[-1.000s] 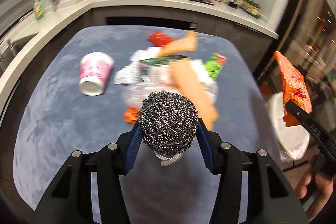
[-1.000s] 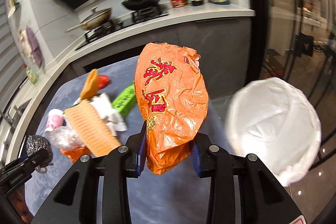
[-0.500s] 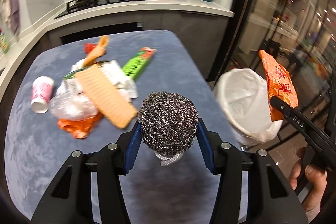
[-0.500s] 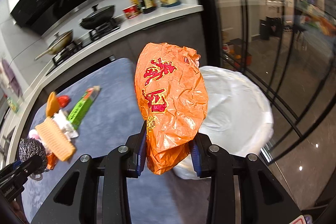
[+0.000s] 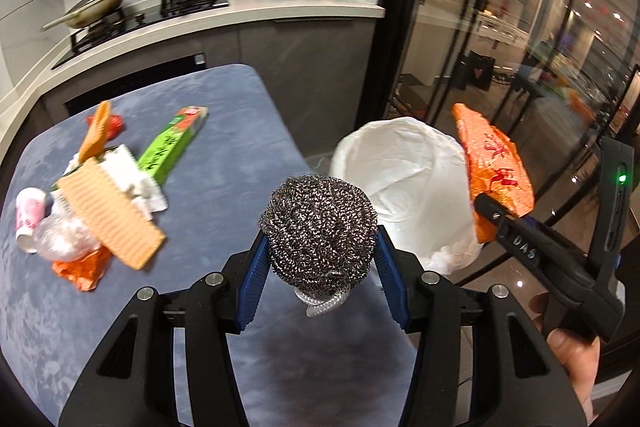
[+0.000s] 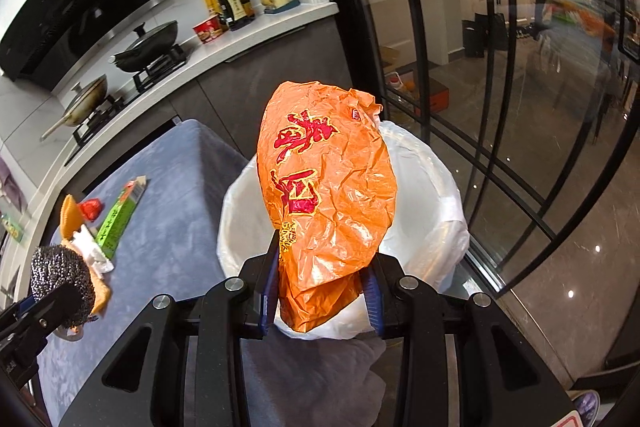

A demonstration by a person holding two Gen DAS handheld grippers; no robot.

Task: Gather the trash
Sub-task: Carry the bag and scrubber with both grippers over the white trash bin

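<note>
**Two loads carried to the bin**

A steel wool scourer (image 5: 318,229) is pinched by the left claw (image 5: 320,267); an orange plastic bag (image 6: 326,195) is clamped by the right claw (image 6: 322,291), held above the white-lined trash bin (image 6: 432,219) for dropping. Remaining litter, including a green box (image 5: 172,149), is left on the counter (image 5: 224,115) at ten o'clock.

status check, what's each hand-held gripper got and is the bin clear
Left hand-held gripper shut on steel scourer. Right hand-held gripper shut on orange bag, in front of white-lined bin. Nothing blocking the bin mouth.
</note>
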